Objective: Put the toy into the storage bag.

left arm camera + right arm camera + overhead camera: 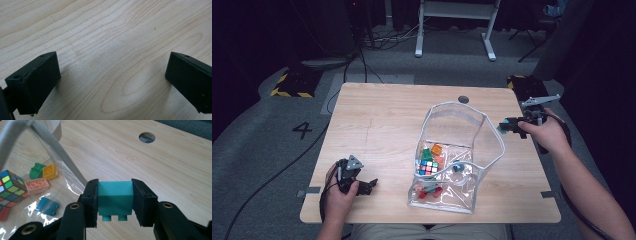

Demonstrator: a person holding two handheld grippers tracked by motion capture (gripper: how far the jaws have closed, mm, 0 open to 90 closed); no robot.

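Note:
A clear plastic bag with a white rim stands open at the table's middle right. Inside it lie a colour cube and several toy bricks. My right gripper hangs just right of the bag's rim, above the table, shut on a teal brick whose two studs point down in the right gripper view. There the cube, a pink brick, a yellow brick and a blue brick show through the plastic. My left gripper rests open at the table's near left over bare wood.
The wooden table has a round cable hole behind the bag. A white desk frame and cables stand on the grey floor beyond. A black cable trails from the left hand off the table's edge.

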